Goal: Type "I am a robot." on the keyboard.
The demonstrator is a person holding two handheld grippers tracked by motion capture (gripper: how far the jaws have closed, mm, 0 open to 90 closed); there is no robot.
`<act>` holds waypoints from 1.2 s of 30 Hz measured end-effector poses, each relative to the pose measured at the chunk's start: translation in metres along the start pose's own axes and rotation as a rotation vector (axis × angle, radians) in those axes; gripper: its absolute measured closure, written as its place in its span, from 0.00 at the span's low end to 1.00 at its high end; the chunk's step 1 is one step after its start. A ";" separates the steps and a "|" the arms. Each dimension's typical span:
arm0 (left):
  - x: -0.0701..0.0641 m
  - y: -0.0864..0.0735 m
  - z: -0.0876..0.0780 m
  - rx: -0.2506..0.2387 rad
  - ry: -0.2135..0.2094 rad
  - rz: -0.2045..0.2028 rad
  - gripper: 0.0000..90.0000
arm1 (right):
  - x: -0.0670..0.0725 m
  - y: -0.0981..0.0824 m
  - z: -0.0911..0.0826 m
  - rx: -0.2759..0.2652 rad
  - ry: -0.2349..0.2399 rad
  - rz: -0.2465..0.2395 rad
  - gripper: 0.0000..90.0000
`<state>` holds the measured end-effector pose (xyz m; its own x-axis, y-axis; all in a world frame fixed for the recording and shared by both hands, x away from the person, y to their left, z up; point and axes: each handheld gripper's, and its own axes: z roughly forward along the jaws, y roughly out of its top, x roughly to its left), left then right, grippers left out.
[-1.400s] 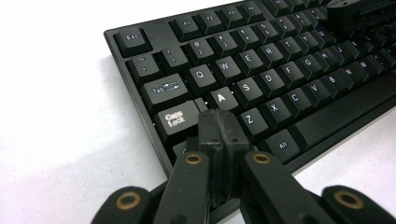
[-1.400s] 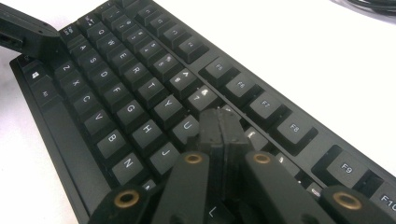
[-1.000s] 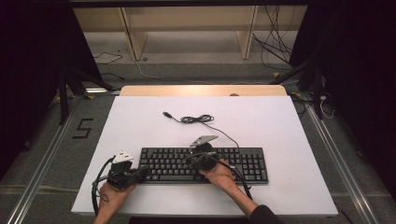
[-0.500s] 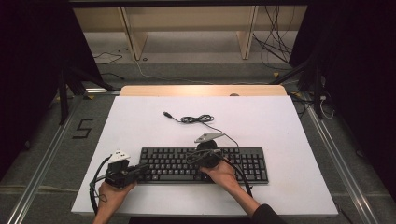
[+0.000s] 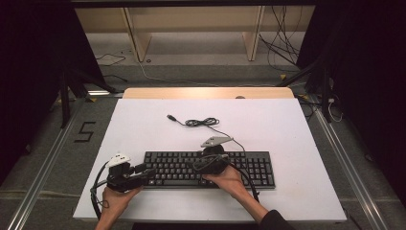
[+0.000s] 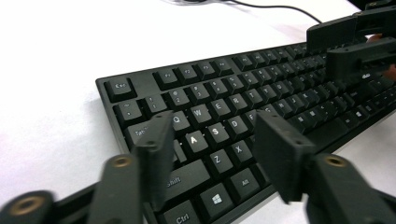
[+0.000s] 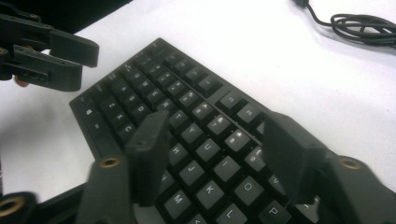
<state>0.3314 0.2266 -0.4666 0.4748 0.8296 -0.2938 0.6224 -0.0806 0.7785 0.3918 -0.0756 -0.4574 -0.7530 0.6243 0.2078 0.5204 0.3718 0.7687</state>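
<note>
High view shows the keyboard's (image 5: 249, 165) coiled cable (image 5: 201, 122); both tools' jaws just parted, empty.

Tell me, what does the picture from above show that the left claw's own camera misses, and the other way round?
From above: the whole white table, the coiled cable with its plug, the wooden shelving behind, and the person's left hand and right hand.

From the left claw camera: letters on the keys, such as A, S and Z under its open, empty jaws.

Both: the black keyboard, lying flat, and the right claw hovering over its middle; both claws' jaws have just been opening.
</note>
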 end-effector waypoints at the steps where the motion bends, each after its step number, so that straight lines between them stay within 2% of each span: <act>1: 0.000 0.000 0.000 -0.007 0.000 -0.001 0.48 | 0.001 0.000 -0.001 -0.003 0.001 -0.003 0.44; 4: -0.001 0.001 -0.002 -0.028 -0.007 -0.001 0.42 | 0.004 0.000 -0.004 -0.011 0.007 -0.015 0.41; 9: -0.001 0.001 -0.004 -0.059 -0.018 -0.012 0.35 | 0.008 -0.002 -0.011 -0.022 0.043 -0.028 0.41; 17: -0.002 0.002 -0.007 -0.084 -0.042 -0.010 0.32 | 0.016 -0.007 -0.019 -0.028 0.074 -0.058 0.41; 25: -0.003 0.002 -0.007 -0.079 -0.053 0.004 0.33 | 0.020 -0.009 -0.024 -0.040 0.091 -0.062 0.41; 28: -0.004 0.002 -0.006 -0.078 -0.055 0.005 0.32 | 0.022 -0.011 -0.024 -0.033 0.100 -0.072 0.51; 31: -0.004 0.002 -0.007 -0.084 -0.059 0.007 0.32 | 0.025 -0.015 -0.023 -0.019 0.122 -0.094 0.67; 36: -0.005 0.002 -0.008 -0.087 -0.064 0.016 0.32 | 0.031 -0.021 -0.021 0.022 0.117 -0.112 0.89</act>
<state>0.3253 0.2270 -0.4594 0.5248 0.7913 -0.3138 0.5594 -0.0427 0.8278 0.3498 -0.0782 -0.4544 -0.8479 0.4944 0.1913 0.4381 0.4502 0.7780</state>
